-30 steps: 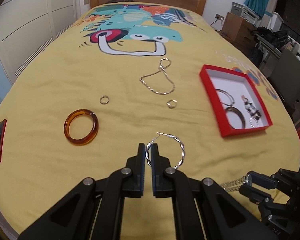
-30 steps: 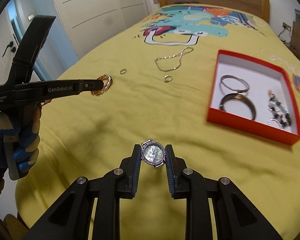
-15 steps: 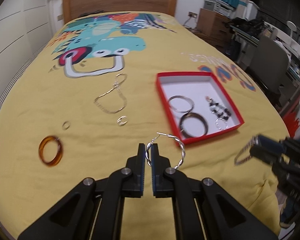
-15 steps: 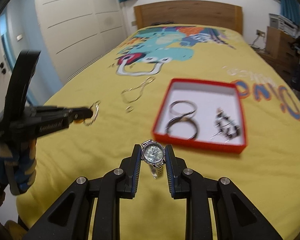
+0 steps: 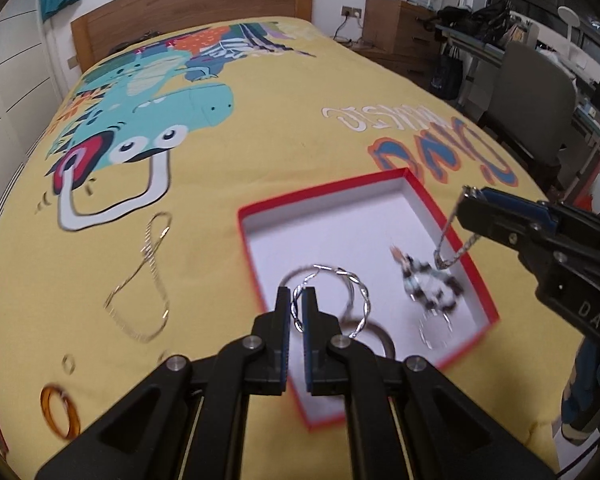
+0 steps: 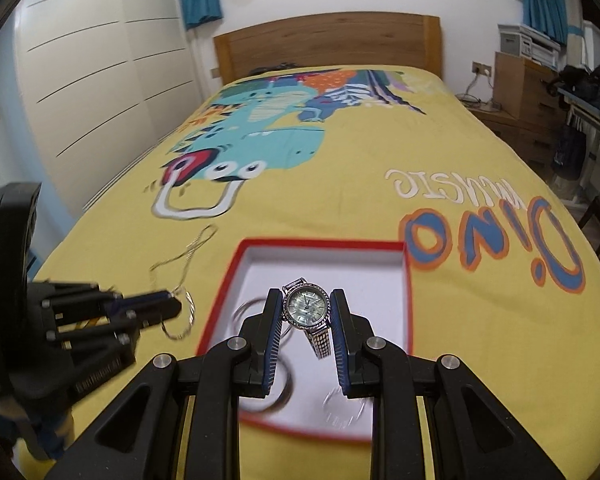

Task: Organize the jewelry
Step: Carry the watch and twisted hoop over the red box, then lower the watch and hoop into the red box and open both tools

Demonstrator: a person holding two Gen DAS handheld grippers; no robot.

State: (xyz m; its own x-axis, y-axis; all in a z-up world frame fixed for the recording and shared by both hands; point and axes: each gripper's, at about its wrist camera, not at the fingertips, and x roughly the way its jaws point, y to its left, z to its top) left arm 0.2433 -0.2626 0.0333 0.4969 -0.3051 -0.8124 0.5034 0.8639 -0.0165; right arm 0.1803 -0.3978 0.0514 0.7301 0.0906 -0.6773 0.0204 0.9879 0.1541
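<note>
My left gripper is shut on a twisted silver hoop earring and holds it above the near left part of the red jewelry box. My right gripper is shut on a silver wristwatch, its band hanging down, above the same box. The right gripper also shows in the left wrist view over the box's right rim. The left gripper shows in the right wrist view left of the box. Inside the box lie rings and a beaded piece.
On the yellow dinosaur bedspread left of the box lie a thin chain necklace, a small ring and an amber bangle. A headboard is at the far end. A desk and chair stand right of the bed.
Both grippers have moved forward and over the red box, each still holding its piece. The box now lies directly under both grippers.
</note>
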